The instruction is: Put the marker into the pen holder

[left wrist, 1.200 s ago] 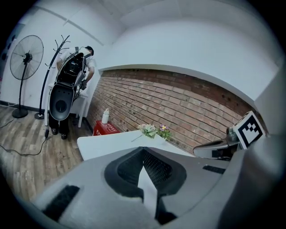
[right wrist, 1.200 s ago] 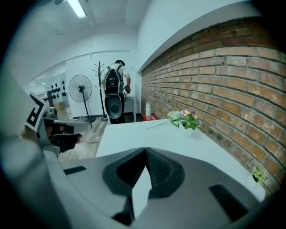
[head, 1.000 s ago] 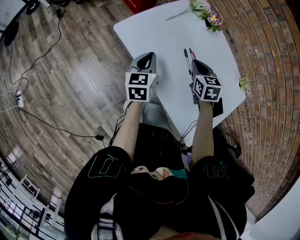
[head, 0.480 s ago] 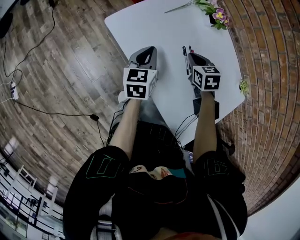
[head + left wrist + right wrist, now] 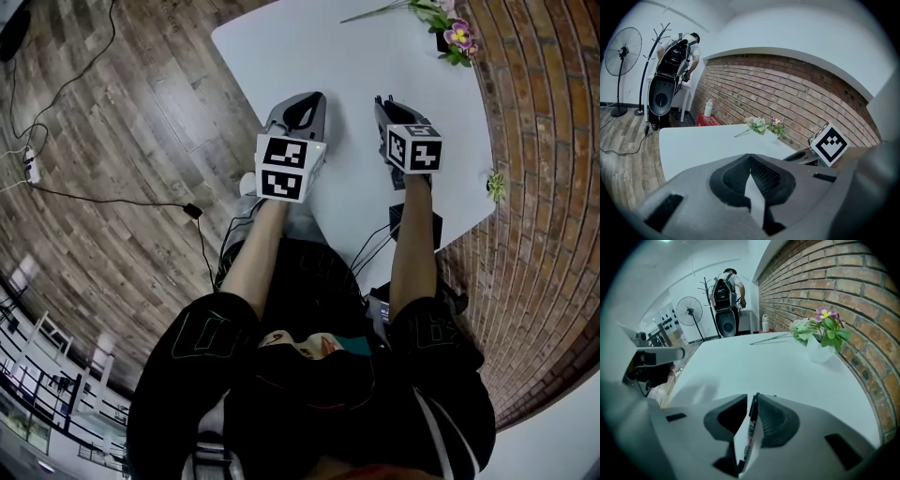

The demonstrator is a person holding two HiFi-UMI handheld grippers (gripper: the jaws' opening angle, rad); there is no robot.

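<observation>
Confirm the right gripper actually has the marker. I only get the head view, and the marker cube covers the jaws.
Observer: Yes. In the right gripper view, the right gripper has its jaws closed on a dark marker that runs lengthwise between them.
Operator: Left one carrying anything?
Observer: No. The left gripper has its jaws meeting at the tips with nothing between them.
Operator: Pen holder ahead of the right one?
Observer: None in its view. Ahead are only the bare white table and a white flower pot by the brick wall.
</observation>
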